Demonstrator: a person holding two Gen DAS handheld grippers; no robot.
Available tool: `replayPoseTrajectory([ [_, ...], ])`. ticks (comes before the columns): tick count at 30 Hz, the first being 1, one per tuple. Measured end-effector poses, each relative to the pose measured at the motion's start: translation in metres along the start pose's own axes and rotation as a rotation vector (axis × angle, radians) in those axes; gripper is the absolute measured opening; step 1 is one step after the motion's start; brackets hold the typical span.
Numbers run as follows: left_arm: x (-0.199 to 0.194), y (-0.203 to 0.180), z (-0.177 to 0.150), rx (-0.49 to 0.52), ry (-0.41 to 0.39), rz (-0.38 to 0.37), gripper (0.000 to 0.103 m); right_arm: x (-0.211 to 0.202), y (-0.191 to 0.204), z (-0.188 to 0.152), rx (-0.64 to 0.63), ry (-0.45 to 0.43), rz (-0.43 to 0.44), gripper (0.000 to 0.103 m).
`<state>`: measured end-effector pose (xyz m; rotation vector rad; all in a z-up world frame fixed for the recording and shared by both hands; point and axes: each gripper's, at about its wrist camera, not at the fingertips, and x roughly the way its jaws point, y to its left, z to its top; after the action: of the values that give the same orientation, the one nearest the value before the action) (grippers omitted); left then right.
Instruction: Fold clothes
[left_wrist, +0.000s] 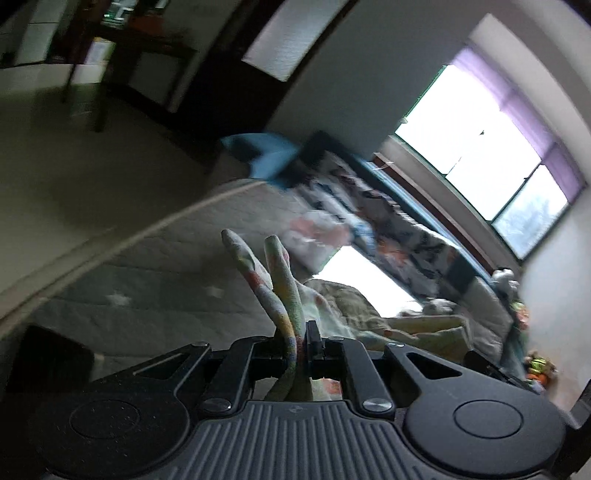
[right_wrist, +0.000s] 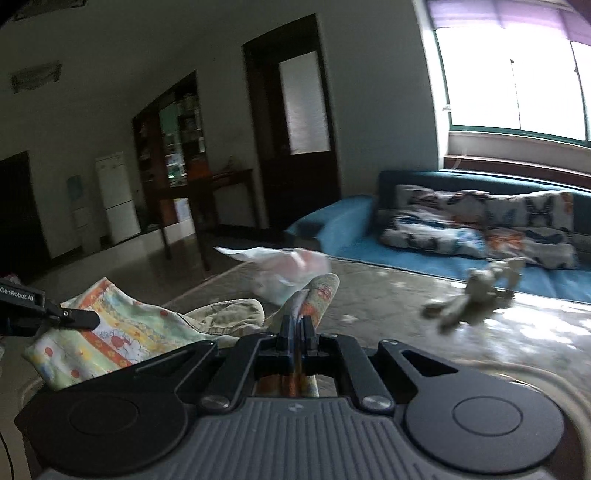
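Both tools clamp the patterned cloth: left tool to the left of right tool, cloth spanning between over worktop.

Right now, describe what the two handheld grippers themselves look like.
Both are matte black. Each wrist view shows a ribbed grey plate at the bottom, two round black discs beside it, and angled black linkage arms with silver screws running to narrow black fingers. The left gripper and right gripper look alike. The left one's side bears white GenRobot.AI lettering in the right wrist view. No sleeves or cables show.
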<state>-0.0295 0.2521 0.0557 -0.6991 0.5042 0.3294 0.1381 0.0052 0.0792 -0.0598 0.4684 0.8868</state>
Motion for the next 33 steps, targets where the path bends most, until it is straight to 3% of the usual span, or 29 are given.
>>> replayPoseTrajectory([
  [6, 0.024, 0.028, -0.02, -0.025, 0.094, 0.112, 0.01, 0.044, 0.012, -0.021, -0.037, 0.136, 0.001, 0.003],
  [11, 0.026, 0.038, -0.028, -0.029, 0.116, 0.156, 0.017, 0.062, 0.006, -0.04, -0.07, 0.247, -0.04, 0.007],
  [14, 0.02, 0.035, -0.026, -0.007, 0.099, 0.177, 0.029, 0.063, 0.001, -0.043, -0.094, 0.27, -0.054, 0.009],
  [16, 0.016, 0.033, -0.024, 0.018, 0.077, 0.199, 0.045, 0.059, 0.001, -0.045, -0.114, 0.271, -0.058, 0.017],
  [17, 0.013, 0.032, -0.023, 0.03, 0.066, 0.21, 0.045, 0.057, 0.002, -0.045, -0.122, 0.27, -0.06, 0.023],
  [19, 0.01, 0.031, -0.021, 0.048, 0.041, 0.228, 0.05, 0.055, 0.004, -0.044, -0.136, 0.269, -0.051, 0.025],
  [23, 0.004, 0.023, -0.019, 0.06, 0.021, 0.21, 0.055, 0.052, 0.012, -0.044, -0.155, 0.269, -0.02, 0.026],
  [33, 0.047, -0.006, -0.033, 0.123, 0.115, 0.137, 0.061, 0.081, 0.029, -0.043, -0.184, 0.29, 0.006, 0.027],
])
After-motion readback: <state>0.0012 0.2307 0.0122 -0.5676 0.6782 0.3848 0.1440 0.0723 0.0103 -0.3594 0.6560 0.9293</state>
